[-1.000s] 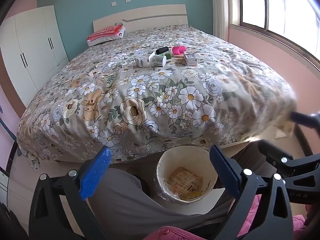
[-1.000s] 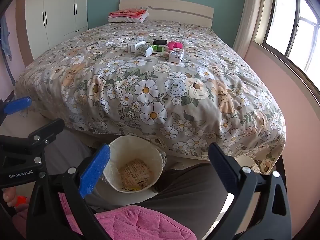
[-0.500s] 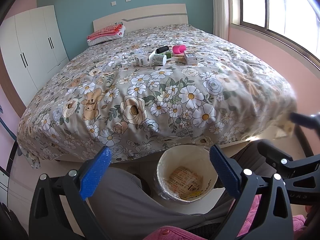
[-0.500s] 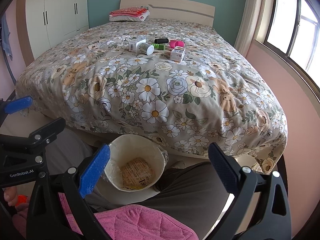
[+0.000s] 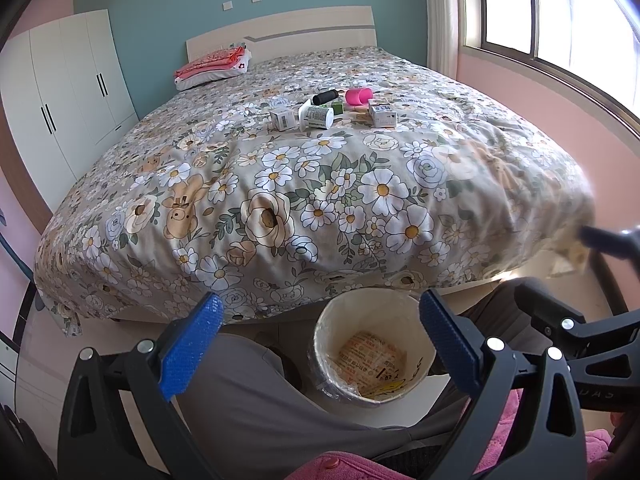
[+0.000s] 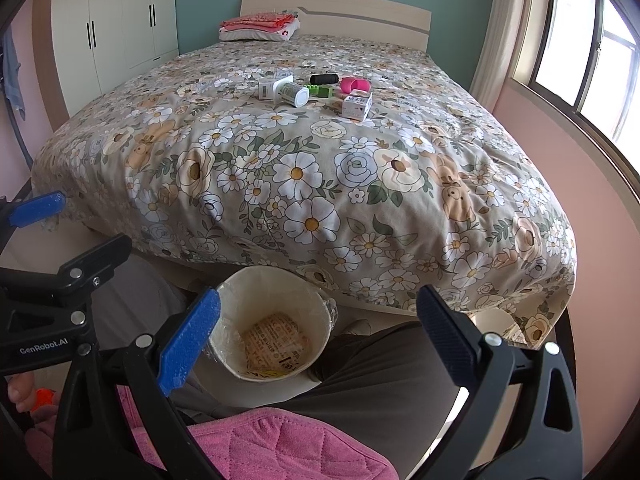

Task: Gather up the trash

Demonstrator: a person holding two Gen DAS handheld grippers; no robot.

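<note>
A cream bin (image 5: 374,350) with a clear liner stands on the floor at the foot of the bed, with a printed wrapper inside; it also shows in the right wrist view (image 6: 272,326). Trash lies mid-bed: a white bottle (image 5: 316,116), small white boxes (image 5: 282,119) (image 5: 382,115), a black cylinder (image 5: 325,97), a green piece (image 6: 319,91) and a pink cup (image 5: 359,96). My left gripper (image 5: 320,344) and right gripper (image 6: 318,340) are both open and empty, held low over the bin, far from the trash.
The floral bedspread (image 6: 304,168) hangs over the bed's foot just behind the bin. The person's grey-trousered legs (image 5: 256,396) flank the bin. A folded red cloth (image 6: 260,22) lies by the headboard. White wardrobes (image 5: 68,92) stand left, a window (image 6: 592,52) right.
Both views have edged slightly forward and up toward the bed. The grippers stay open and nothing on the bed has moved.
</note>
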